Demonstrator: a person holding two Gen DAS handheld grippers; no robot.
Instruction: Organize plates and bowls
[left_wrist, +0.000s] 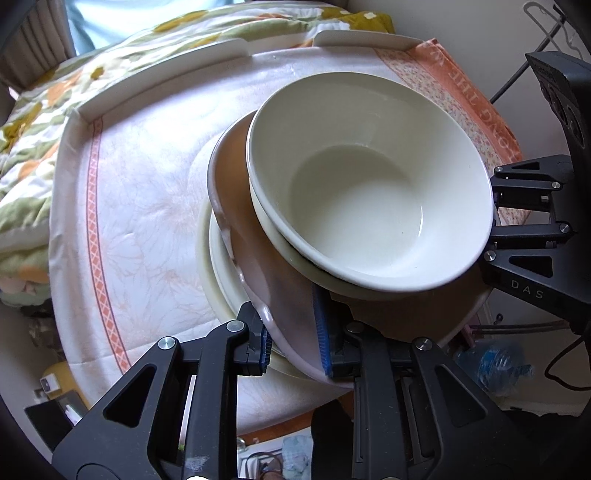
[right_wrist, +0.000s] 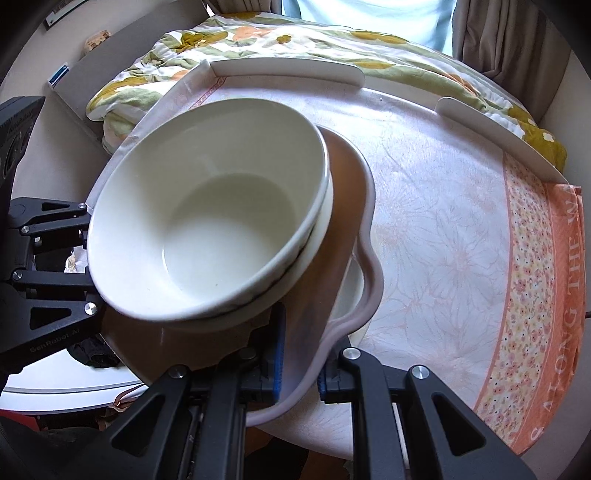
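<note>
— Left wrist view: what's hidden?

— Stacked white bowls (left_wrist: 369, 184) cover most of the brown plate (left_wrist: 258, 258); a pale plate (left_wrist: 218, 251) peeks out beneath. My left gripper (left_wrist: 291, 343) clamps the wavy, glossy rim.

— Right wrist view?

— My right gripper (right_wrist: 299, 365) grasps the same plate (right_wrist: 347, 206), lifted over the floral cloth (right_wrist: 443, 240). The bowls (right_wrist: 207, 214) are smooth, round and tilted.

The stacked bowls (left_wrist: 369, 177) look like glossy, smooth cream ceramic, the wavy-rimmed brown plate (left_wrist: 255, 229) under them a satin-finished glaze with a pale edge, the printed tablecloth (left_wrist: 147, 206) a soft matt woven cloth, and both grippers' black frames matt plastic with ribbed blue pads (left_wrist: 320, 332).
</note>
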